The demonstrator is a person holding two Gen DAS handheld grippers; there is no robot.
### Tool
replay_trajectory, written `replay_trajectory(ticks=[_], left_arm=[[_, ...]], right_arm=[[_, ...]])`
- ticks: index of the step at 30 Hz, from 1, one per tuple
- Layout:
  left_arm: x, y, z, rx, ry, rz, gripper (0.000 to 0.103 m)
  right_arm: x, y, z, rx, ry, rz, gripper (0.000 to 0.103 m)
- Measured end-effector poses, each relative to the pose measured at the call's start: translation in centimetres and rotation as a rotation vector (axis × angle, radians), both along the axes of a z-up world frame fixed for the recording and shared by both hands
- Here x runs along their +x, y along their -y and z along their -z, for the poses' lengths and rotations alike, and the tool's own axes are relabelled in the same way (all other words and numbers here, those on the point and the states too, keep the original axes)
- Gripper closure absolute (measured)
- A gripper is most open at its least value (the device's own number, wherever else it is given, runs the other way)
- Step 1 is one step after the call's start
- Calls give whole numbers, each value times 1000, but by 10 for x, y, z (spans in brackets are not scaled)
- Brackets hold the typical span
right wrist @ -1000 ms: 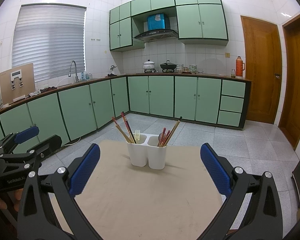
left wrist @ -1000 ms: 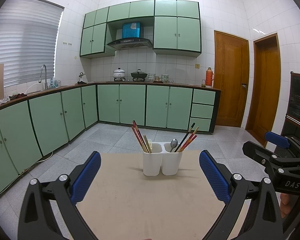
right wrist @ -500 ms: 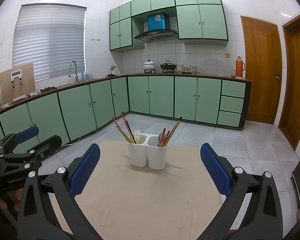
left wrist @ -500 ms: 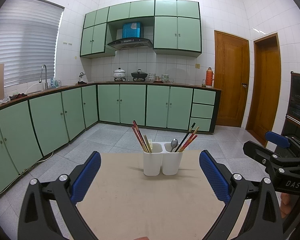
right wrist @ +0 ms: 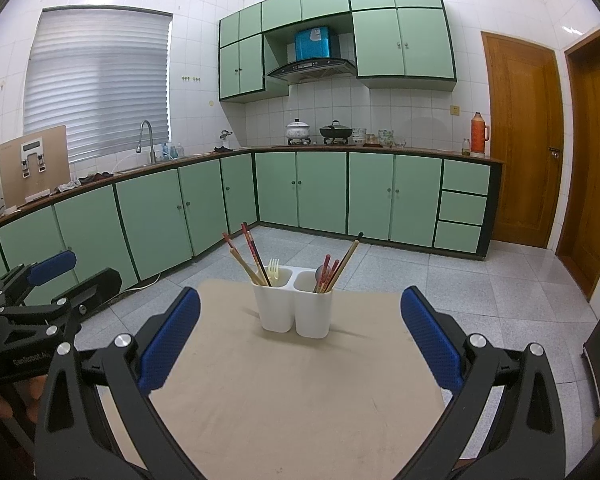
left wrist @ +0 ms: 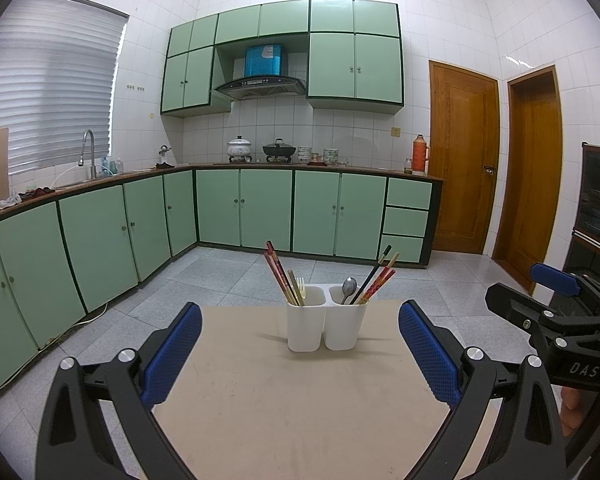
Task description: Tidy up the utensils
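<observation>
A white two-compartment utensil holder [left wrist: 326,326] [right wrist: 296,312] stands upright near the far edge of a beige table [left wrist: 300,396] [right wrist: 296,392]. Its left compartment holds red and tan chopsticks [left wrist: 278,270] and a yellow fork [right wrist: 274,269]. Its right compartment holds a metal spoon [left wrist: 348,286] and more chopsticks [left wrist: 376,280]. My left gripper [left wrist: 300,350] is open, well short of the holder, with nothing between its blue pads. My right gripper [right wrist: 298,344] is open too, equally far back and empty. Each gripper shows at the edge of the other's view.
Green kitchen cabinets [left wrist: 260,208] run along the left and back walls, with pots [left wrist: 278,148] on the counter and a sink tap [left wrist: 86,152]. Two wooden doors [left wrist: 464,156] are at the right. Grey tiled floor surrounds the table. A hand [left wrist: 588,404] holds the right gripper.
</observation>
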State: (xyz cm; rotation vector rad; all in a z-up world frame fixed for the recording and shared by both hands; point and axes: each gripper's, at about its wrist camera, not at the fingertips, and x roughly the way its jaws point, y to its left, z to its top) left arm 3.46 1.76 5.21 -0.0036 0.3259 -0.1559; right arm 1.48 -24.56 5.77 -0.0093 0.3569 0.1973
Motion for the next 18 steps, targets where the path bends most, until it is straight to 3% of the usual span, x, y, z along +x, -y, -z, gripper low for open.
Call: replay_trajectory(ticks=[18], left_arm=[[2,-7,1,-3,-9,1,6]], right_arm=[[1,-2,5,-2,-5,0,6]])
